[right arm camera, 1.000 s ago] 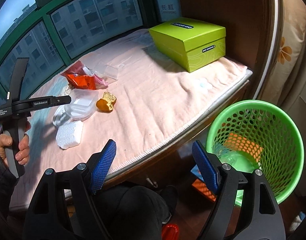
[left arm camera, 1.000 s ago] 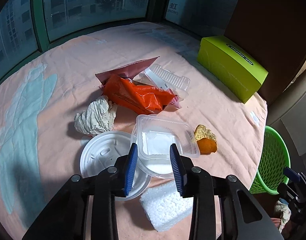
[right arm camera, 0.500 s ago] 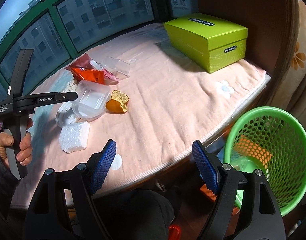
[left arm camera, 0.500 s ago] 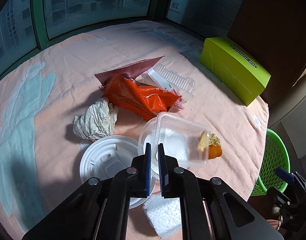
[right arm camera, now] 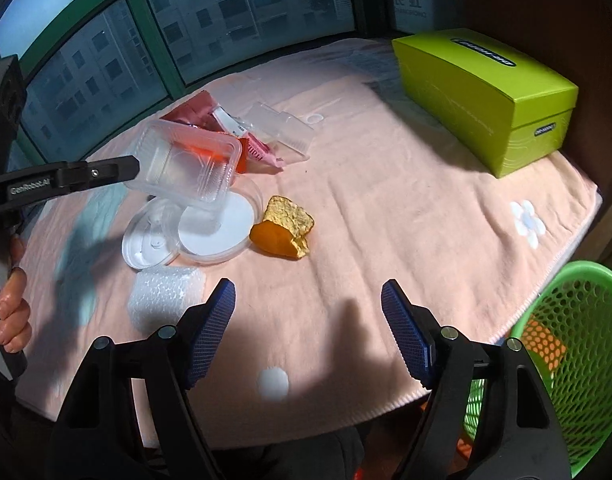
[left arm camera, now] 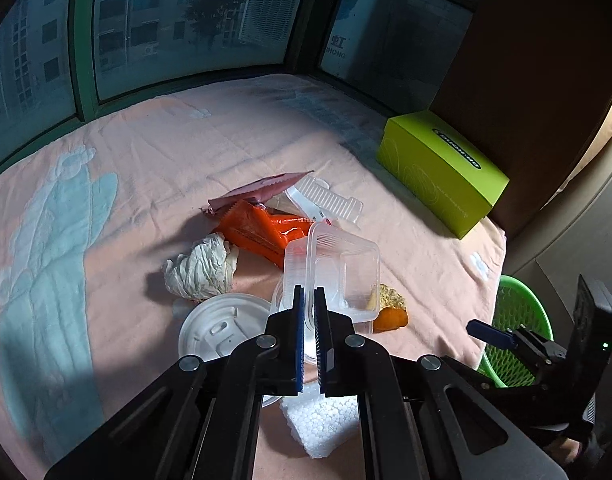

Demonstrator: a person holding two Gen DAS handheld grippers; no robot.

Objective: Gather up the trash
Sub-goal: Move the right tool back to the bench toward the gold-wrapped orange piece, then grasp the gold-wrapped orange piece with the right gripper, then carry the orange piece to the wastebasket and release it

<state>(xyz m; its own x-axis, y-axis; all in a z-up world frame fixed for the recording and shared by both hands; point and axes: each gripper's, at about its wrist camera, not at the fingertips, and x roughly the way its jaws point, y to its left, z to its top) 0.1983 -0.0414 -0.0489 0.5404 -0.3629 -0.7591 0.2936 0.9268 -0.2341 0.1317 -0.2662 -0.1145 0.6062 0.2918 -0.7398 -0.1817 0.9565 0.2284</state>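
We start with the green basket (right arm camera: 562, 344), which stands off the blanket's (right arm camera: 386, 184) edge at about four o'clock in the right wrist view, well apart from the litter. The clear plastic tub (right arm camera: 186, 168) is what has to get there: it hangs tilted above the round white lids (right arm camera: 210, 224), clear of the cloth, its long axis running roughly nine to three in that view. Our left gripper (left arm camera: 309, 336) is pressed together on the tub's near rim, pinching that thin wall. From the tub, the basket lies toward four o'clock, across the orange peel (right arm camera: 284, 228). Our right gripper (right arm camera: 308, 328) is nearer the basket; its jaws stand spread, have just been closing a little, and hold nothing. The left wrist view shows the pinch itself and the crumpled tissue (left arm camera: 202, 268); the right wrist view shows the lift from the side, plus the basket's contents.
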